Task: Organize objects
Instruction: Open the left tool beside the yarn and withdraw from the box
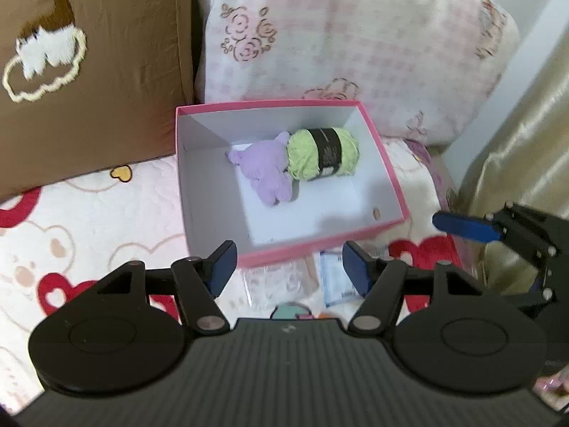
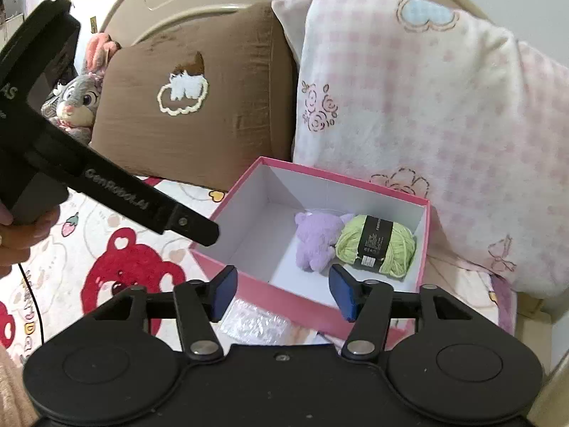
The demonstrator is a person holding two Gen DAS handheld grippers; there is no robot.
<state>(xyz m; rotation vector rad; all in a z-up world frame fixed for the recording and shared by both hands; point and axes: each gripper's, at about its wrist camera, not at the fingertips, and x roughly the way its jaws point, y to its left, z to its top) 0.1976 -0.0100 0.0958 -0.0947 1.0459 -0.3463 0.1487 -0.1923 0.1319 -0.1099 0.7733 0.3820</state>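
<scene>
Sitting in rectangular pink box (image 1: pixel 387 174): fuzzy yarn (image 1: pixel 322 153), plush toy (image 1: pixel 263 170).

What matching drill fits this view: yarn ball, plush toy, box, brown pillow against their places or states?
Things:
1. green yarn ball
2. purple plush toy
3. pink box
4. brown pillow

Places or states:
A. open, on the bedspread
B. behind the box, toward the headboard
C. in the box, black label around it
D. in the box, touching the yarn

Pairs: 1-C, 2-D, 3-A, 4-B
</scene>
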